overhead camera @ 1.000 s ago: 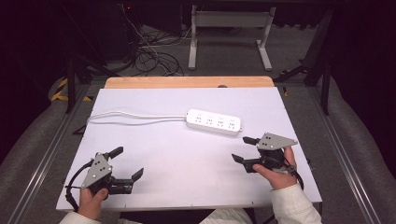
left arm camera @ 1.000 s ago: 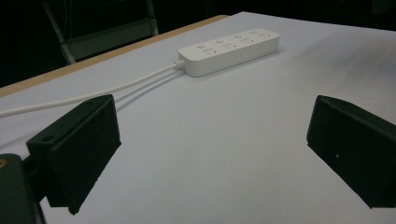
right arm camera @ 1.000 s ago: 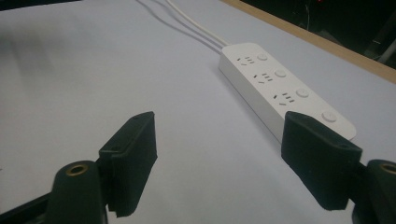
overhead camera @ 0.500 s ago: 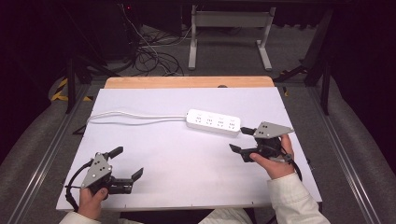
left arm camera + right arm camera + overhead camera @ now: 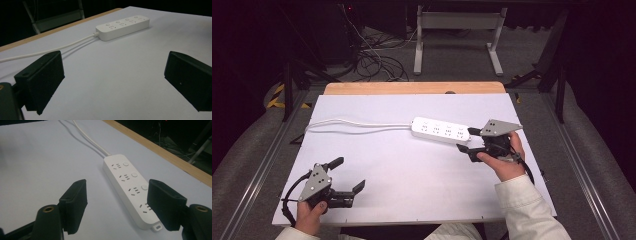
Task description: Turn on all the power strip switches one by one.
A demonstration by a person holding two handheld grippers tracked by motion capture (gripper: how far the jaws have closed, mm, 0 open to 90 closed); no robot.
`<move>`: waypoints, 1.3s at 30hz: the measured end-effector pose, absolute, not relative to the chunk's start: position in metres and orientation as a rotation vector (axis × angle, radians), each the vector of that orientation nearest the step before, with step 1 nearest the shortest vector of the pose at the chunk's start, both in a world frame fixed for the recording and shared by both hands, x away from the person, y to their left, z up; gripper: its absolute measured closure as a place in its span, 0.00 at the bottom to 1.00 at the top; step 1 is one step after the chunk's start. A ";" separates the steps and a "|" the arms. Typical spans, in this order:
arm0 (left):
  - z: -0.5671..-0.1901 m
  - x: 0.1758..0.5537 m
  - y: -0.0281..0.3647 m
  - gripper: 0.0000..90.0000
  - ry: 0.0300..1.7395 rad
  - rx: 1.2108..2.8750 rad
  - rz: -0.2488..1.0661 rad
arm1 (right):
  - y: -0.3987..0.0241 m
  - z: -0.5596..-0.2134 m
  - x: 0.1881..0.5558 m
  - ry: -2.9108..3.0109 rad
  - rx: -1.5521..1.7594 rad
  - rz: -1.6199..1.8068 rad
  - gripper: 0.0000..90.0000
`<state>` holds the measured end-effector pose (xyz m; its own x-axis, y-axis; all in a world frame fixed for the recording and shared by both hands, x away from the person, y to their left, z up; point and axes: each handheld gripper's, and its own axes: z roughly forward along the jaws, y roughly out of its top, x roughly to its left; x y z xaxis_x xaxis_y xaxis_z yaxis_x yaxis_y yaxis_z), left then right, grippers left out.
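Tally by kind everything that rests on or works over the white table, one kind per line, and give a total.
White four-socket plastic power strip with its white cable: 1
Black two-jaw handheld grippers, left gripper and right gripper: 2
Total: 3

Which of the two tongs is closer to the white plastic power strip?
The right tongs, open at the end of the white plastic power strip that is away from its cord. The left tongs sit far off near the table's front edge.
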<state>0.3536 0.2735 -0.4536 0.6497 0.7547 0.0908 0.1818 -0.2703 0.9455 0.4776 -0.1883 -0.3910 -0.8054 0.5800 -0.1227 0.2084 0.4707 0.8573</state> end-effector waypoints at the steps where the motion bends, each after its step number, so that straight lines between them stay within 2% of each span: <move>1: -0.454 0.354 0.273 0.03 0.754 1.794 0.667 | -0.188 -0.391 0.478 2.325 0.660 1.275 0.36; 3: -0.454 0.354 0.273 0.03 0.752 1.793 0.667 | -0.186 -0.389 0.484 2.321 0.672 1.247 0.37; 5: -0.454 0.354 0.273 0.03 0.751 1.795 0.668 | -0.185 -0.389 0.487 2.313 0.676 1.241 0.44; 6: -0.454 0.354 0.273 0.03 0.751 1.795 0.668 | -0.185 -0.389 0.487 2.313 0.676 1.241 0.44; 9: -0.454 0.353 0.273 0.03 0.756 1.789 0.663 | -0.183 -0.387 0.494 2.355 0.688 1.244 0.59; 12: -0.454 0.354 0.273 0.03 0.750 1.795 0.667 | -0.180 -0.385 0.504 2.395 0.711 1.181 0.82; 18: -0.454 0.354 0.274 0.03 0.749 1.792 0.667 | -0.173 -0.386 0.523 2.398 0.695 1.164 0.85; 23: -0.454 0.354 0.274 0.03 0.750 1.793 0.666 | -0.173 -0.392 0.544 2.444 0.806 1.138 0.99; 39: -0.455 0.356 0.276 0.03 0.755 1.788 0.650 | -0.170 -0.420 0.586 2.437 0.946 1.006 1.00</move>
<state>0.3556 0.2758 -0.4546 0.6544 0.7522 0.0769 0.1874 -0.2599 0.9473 0.5861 -0.1696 -0.4200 -0.7207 0.6910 -0.0549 0.4511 0.5276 0.7198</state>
